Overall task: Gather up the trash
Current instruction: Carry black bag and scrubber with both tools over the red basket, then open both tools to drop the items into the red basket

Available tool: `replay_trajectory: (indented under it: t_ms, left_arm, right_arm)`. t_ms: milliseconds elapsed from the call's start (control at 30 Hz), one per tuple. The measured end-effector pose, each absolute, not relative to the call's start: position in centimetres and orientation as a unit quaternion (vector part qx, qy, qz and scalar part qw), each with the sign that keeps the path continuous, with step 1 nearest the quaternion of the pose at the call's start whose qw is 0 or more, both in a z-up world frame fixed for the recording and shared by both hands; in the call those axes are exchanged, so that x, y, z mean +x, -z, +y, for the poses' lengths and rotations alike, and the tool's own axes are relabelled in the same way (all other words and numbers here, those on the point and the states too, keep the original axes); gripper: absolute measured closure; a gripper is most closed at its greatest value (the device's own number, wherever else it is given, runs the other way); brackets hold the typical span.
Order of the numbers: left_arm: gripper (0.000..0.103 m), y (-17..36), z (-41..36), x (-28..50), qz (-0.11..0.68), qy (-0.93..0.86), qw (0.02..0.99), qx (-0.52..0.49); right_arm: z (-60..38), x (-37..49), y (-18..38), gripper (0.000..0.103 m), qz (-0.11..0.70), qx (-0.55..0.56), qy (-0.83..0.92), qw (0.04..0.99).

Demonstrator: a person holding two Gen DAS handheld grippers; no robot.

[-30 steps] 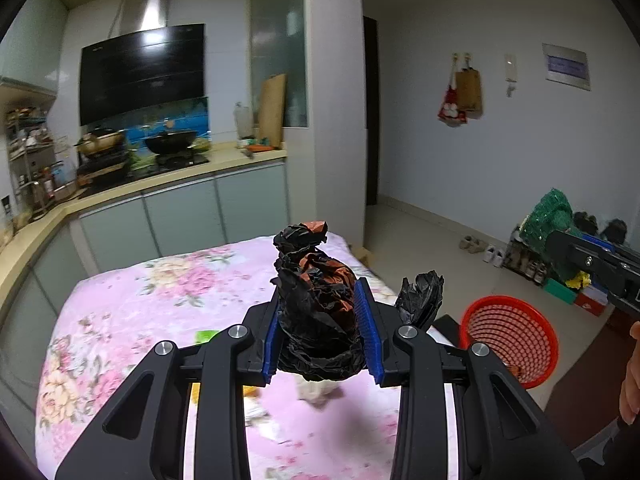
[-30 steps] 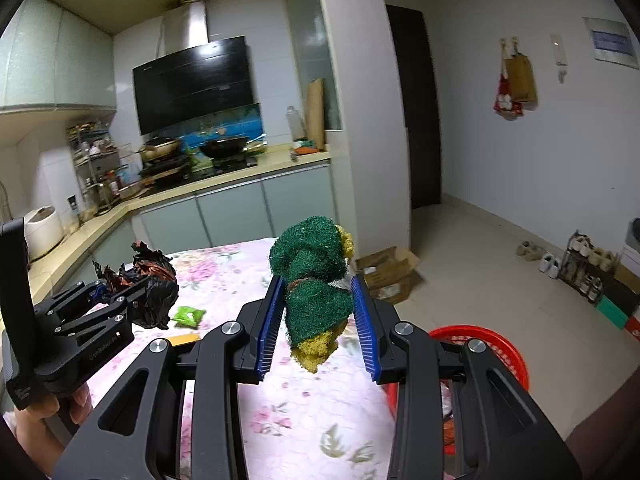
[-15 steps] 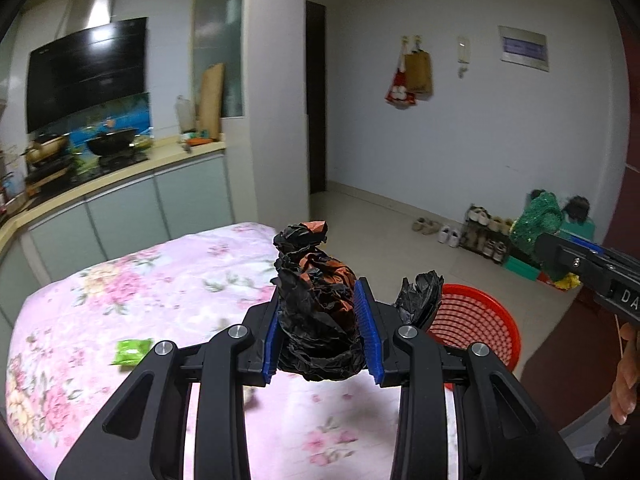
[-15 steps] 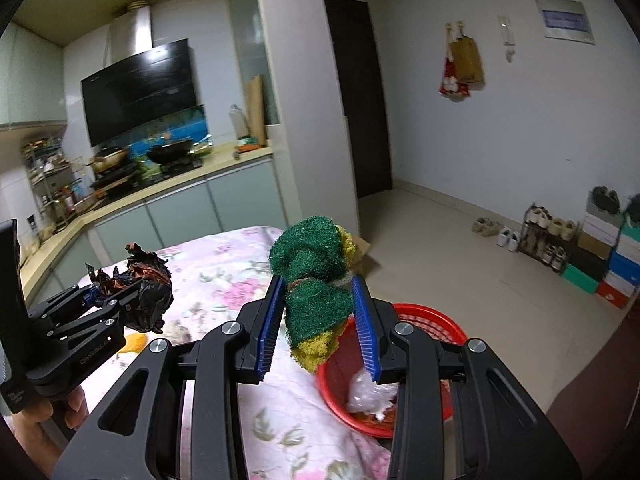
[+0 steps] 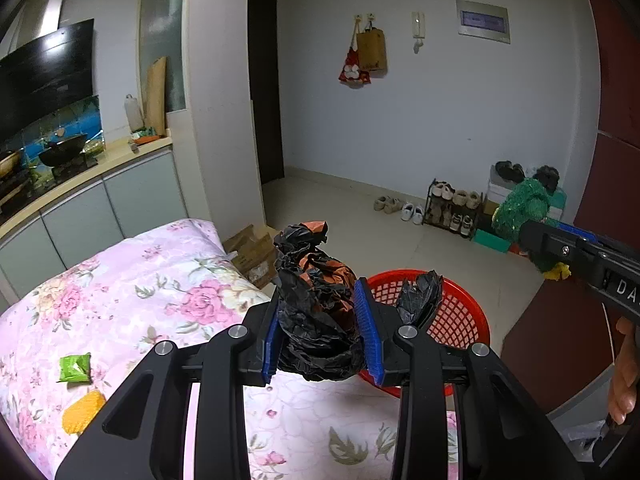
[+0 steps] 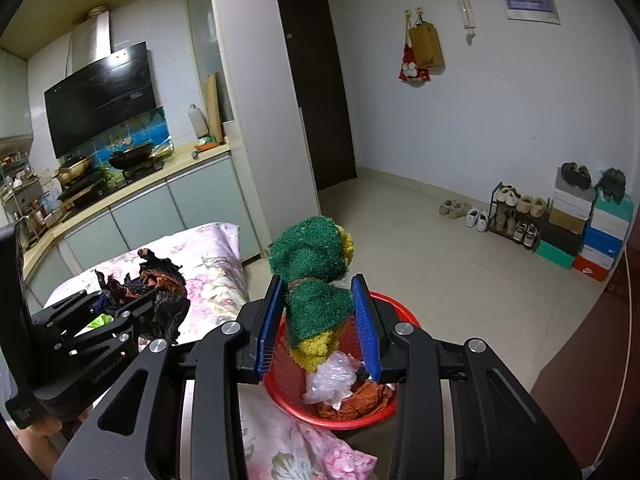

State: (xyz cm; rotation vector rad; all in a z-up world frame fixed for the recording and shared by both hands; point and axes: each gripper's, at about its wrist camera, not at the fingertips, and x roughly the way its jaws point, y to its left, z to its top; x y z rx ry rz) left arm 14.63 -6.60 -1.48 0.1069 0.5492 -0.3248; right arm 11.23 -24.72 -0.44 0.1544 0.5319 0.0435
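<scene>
Left wrist view: the left gripper (image 5: 320, 326) pinches a crumpled black and orange plastic wrapper (image 5: 316, 312) between its blue pads. The round red mesh plastic basket (image 5: 460, 320) lies just ahead and to its right, below the fingertips, past the edge of the pink floral cloth (image 5: 140, 280).

Right wrist view: the right gripper (image 6: 318, 320) is clamped on a green and yellow scouring sponge (image 6: 316, 276). The basket (image 6: 296, 396) sits directly under and ahead of these fingertips, so the right hand looks nearer to a drop.
</scene>
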Motion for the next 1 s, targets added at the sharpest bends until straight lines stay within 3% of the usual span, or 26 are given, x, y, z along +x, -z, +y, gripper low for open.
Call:
replay_trajectory:
  t_ms: [533, 1000]
  left_arm:
    - [0.071, 2.5, -8.1, 16.2, 0.29, 0.177, 0.939, 0.055]
    - [0.071, 6.8, -11.8, 19.8, 0.355, 0.205, 0.91, 0.058]
  right_arm:
    - [-26.2, 12.4, 1.7, 0.069, 0.28, 0.084, -0.002, 0.956]
    - [-28.2, 15.1, 4.6, 0.069, 0.326, 0.107, 0.017, 0.939]
